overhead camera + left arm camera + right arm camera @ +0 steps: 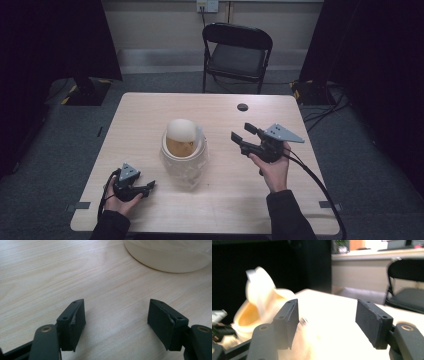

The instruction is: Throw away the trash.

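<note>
While the left gripper (150, 187) is rested low on the near left part of the table (150, 115), its jaws are seen standing wide apart in the left gripper view, with bare wood between them and nothing gripped. A cream-coloured container (183, 159) is placed near the middle of the table, its hinged lid (182, 130) tipped up and back so that a yellowish inside is exposed. In the left gripper view only the rounded base of the container (172, 257) is caught, beyond the jaws and apart from them. The right gripper (241, 133) is held above the table, to the right of the container and clear of it, pointed toward it. Its jaws are spread, with nothing between them; in the right gripper view the container (259, 312) is seen blurred, off to the left behind the left-hand jaw. A black folding chair (237, 52) is set beyond the far edge of the table.
</note>
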Demonstrator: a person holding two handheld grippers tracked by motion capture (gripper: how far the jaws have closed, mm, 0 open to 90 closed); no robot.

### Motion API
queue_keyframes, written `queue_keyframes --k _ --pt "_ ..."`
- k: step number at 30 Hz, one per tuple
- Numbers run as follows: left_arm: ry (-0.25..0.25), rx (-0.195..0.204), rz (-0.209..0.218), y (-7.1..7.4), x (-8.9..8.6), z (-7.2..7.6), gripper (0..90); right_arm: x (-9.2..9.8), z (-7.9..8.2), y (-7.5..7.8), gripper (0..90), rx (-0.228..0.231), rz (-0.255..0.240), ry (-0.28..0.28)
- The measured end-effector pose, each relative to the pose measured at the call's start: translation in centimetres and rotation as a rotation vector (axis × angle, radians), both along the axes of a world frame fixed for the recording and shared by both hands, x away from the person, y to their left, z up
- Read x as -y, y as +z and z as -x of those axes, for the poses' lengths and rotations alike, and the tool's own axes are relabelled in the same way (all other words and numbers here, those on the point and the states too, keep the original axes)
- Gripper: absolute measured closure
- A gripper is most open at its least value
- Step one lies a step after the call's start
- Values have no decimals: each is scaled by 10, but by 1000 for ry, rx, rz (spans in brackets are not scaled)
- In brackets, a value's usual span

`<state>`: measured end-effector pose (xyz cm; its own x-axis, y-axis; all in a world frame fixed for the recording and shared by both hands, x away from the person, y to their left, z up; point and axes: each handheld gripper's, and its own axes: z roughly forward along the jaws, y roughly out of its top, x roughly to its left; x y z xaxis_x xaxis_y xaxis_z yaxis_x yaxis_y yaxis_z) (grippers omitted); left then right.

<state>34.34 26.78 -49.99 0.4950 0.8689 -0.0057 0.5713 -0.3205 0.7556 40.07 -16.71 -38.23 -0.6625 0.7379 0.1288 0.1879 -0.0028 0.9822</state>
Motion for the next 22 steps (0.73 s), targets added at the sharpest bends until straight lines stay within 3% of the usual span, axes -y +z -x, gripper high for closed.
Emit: queue_keyframes --k 5,9,15,17,18,22 --pt "-2 -2 3 0 0 0 292 27 8 -32 341 -60 36 -68" --pt "-5 -2 4 0 0 0 286 53 16 -61 330 -153 84 -114" --pt "-9 -3 4 0 0 0 283 96 32 -102 314 -267 116 -201" --pt "-14 -5 0 0 0 0 280 109 37 -111 311 -285 138 -237" --pt "-14 -4 -2 0 0 -1 274 116 38 -113 291 -327 155 -255" --pt "-17 -6 -1 0 0 -1 269 128 42 -112 267 -312 204 -304"
